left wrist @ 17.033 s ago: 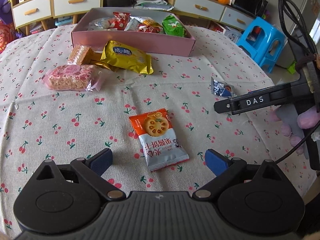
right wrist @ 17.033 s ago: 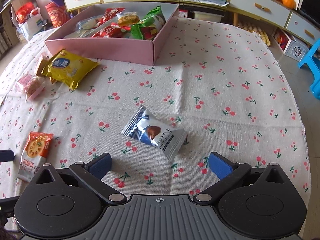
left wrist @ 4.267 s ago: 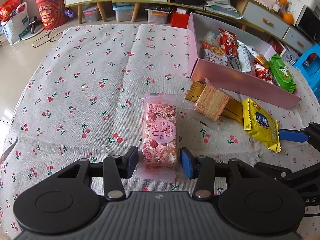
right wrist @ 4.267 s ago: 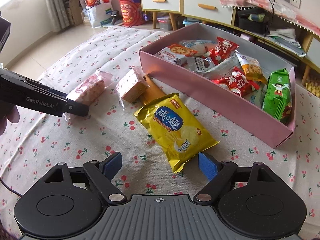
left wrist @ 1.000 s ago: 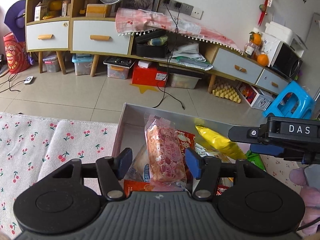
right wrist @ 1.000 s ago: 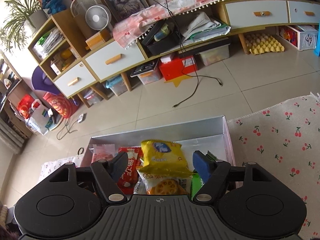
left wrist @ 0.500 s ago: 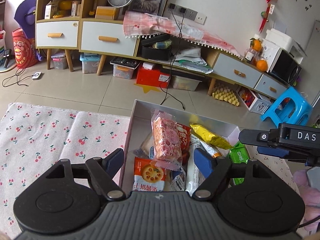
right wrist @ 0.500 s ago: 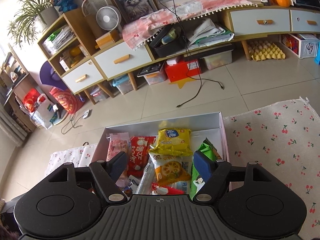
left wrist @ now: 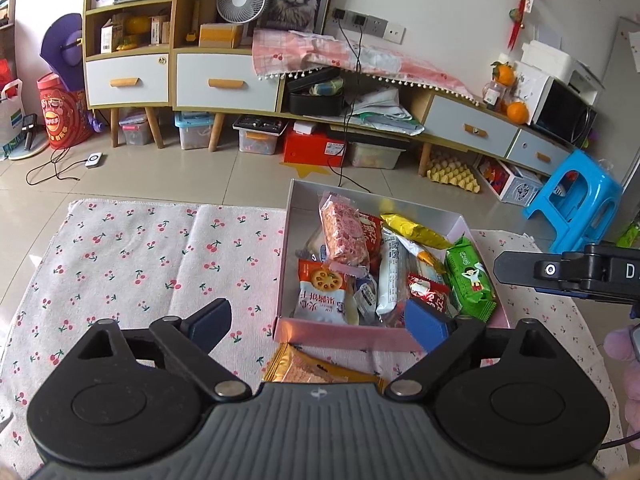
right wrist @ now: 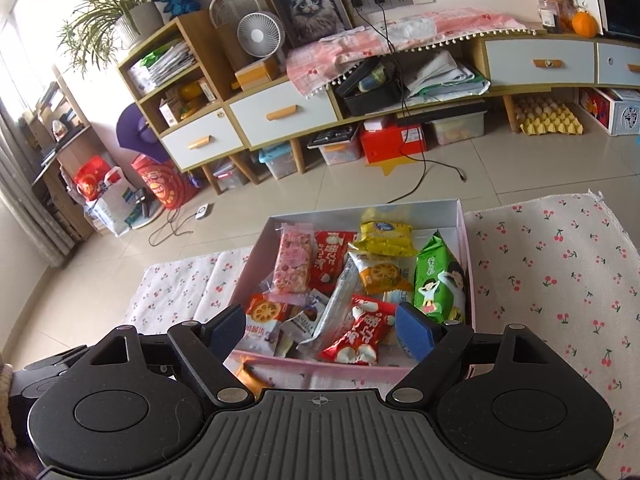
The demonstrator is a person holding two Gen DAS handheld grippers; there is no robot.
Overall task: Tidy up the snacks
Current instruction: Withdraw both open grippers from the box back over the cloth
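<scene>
While both opening empty, left hand-held gripper (left wrist: 318, 322) and right hand-held gripper (right wrist: 320, 330) above pink box (left wrist: 344, 330).

Snack box (left wrist: 344, 330) on the tablecloth (left wrist: 140, 264), near its far edge. Inside: rice-puff bar (right wrist: 293, 264) at far left, crisp bag (right wrist: 384, 236) against the far wall, wafer pack (right wrist: 438, 284) along the right wall, biscuit packet (left wrist: 322, 294) at near left. Outside, just before the near wall, a cracker pack (left wrist: 308, 372). Sideboard (left wrist: 224, 88) behind, across the floor.
</scene>
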